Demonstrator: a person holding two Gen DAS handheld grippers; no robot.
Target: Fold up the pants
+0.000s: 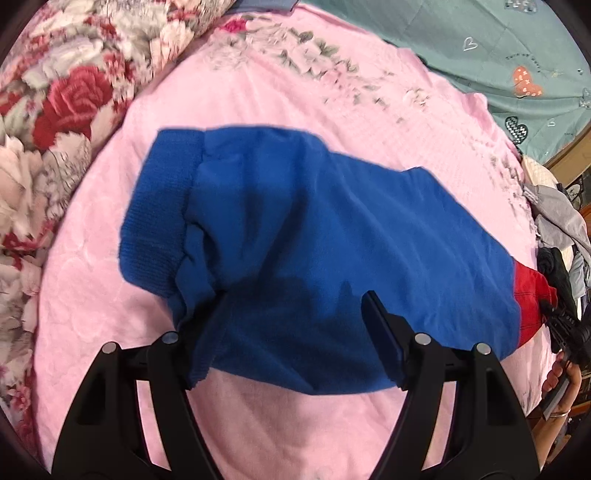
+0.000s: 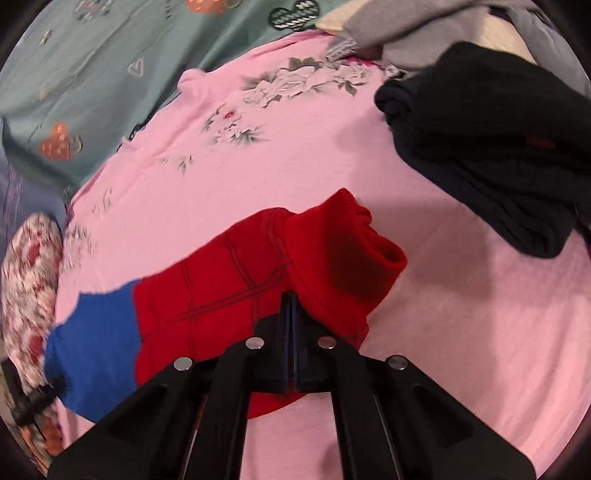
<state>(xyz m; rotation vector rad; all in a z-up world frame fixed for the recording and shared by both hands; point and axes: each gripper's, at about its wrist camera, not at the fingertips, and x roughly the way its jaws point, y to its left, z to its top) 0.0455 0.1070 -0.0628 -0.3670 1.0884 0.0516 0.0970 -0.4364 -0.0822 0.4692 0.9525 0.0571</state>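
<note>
1. Pink bedsheet [image 1: 258,110]: the work surface, filling both views. A floral quilt [image 1: 55,110] is bunched at its far left and a teal cover [image 1: 480,44] lies along its far edge.
2. Pants [image 1: 314,240]: blue over most of their length, red at one end [image 2: 229,288], lying flat on the sheet. The long axis runs left to right across the scene. The ribbed blue cuffs [image 1: 155,214] are at the left end and the red ribbed band [image 2: 343,258] at the right. The legs look already stacked one on the other; that is a judgement from the single outline.
3. Dark folded garment [image 2: 498,147]: far right on the sheet, apart from the pants, with grey clothing [image 2: 406,33] beyond it.
4. Left gripper [image 1: 295,306]: fingers spread wide, straddling the near edge of the blue part and gripping nothing. One finger is partly hidden behind a fabric fold.
5. Right gripper [image 2: 293,314]: fingers pressed close together at the near edge of the red end. It appears to pinch that fabric, though the contact itself is hidden.
6. Key relation: each gripper sits at the near side of its own end, so a lengthwise fold would carry one end along the axis toward the other. The right is better placed to lead.
7. Containers: none in view.
</note>
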